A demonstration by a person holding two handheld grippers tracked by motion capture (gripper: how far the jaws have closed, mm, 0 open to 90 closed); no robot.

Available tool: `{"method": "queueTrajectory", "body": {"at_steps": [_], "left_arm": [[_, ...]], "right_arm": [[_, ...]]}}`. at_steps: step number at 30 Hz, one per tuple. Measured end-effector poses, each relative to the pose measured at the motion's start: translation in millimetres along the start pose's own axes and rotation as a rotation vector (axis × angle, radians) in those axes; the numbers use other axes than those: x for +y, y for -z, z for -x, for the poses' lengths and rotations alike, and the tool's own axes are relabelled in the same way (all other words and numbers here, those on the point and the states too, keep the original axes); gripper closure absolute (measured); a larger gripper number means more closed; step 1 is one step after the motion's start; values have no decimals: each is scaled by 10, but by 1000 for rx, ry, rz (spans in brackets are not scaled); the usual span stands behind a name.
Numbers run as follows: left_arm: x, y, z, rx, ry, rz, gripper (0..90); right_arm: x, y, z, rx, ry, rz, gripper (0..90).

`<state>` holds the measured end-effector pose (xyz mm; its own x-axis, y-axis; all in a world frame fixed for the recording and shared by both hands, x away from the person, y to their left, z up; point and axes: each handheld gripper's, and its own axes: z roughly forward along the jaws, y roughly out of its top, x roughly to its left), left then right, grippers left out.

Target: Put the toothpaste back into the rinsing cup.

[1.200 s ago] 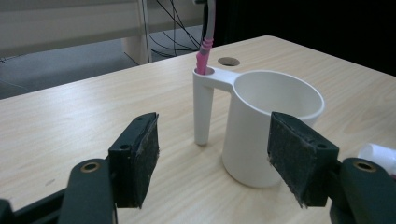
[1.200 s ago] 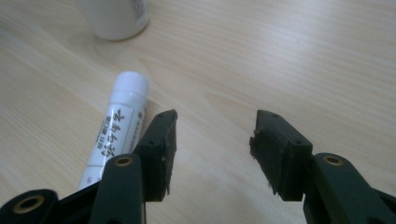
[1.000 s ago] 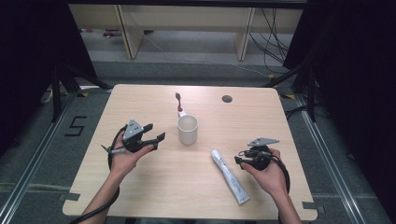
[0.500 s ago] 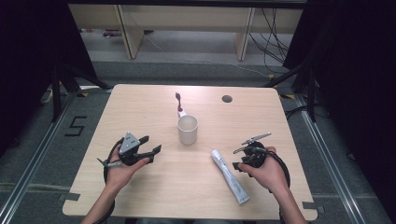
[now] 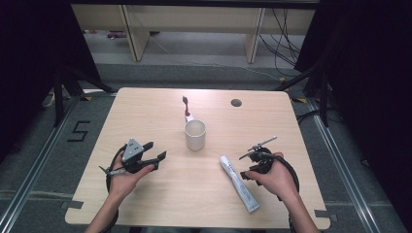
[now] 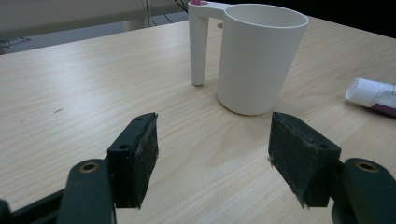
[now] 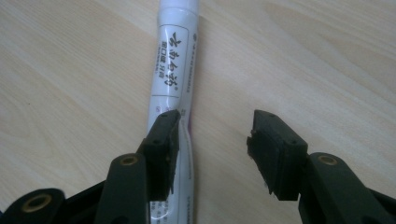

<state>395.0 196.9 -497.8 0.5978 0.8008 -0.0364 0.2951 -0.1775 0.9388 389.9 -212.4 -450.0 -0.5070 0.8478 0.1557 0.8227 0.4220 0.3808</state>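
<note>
The white toothpaste tube (image 7: 173,70) lay flat on the desk (image 5: 160,111), its label carrying printed characters too small to read. The right hand-held gripper (image 7: 212,140) hovered open over it; the left hand-held gripper (image 6: 212,158) stood open, facing the white cup (image 6: 257,56).

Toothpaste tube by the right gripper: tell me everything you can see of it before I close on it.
The toothpaste tube is white, plastic-looking, with dark printed lettering, a purple-pink patch and a white cap at the end nearer the cup. It lies flat on the wooden table, capped and apparently undented. The right gripper hovers open above it: one jaw is over the tube's body, the other over bare wood. Contact cannot be told.
</note>
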Motion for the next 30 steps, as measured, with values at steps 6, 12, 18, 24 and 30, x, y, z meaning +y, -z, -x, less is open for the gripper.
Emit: {"method": "queueTrajectory", "body": {"at_steps": [6, 12, 18, 24, 30], "left_arm": [[-30, -10, 35, -9, -3, -4, 328], [-24, 4, 21, -4, -7, 4, 328], [-37, 11, 32, -7, -3, -1, 328], [-39, -7, 47, -10, -2, -2, 328], [-50, -19, 42, -17, -1, 0, 328]], "right_arm": [[93, -29, -30, 1, 5, -83, 531], [137, -64, -117, 15, -11, -163, 530], [215, -120, -181, -3, 6, -192, 537], [291, -252, -246, -12, 0, -271, 536], [311, -311, -270, 6, 27, -275, 548]]}}
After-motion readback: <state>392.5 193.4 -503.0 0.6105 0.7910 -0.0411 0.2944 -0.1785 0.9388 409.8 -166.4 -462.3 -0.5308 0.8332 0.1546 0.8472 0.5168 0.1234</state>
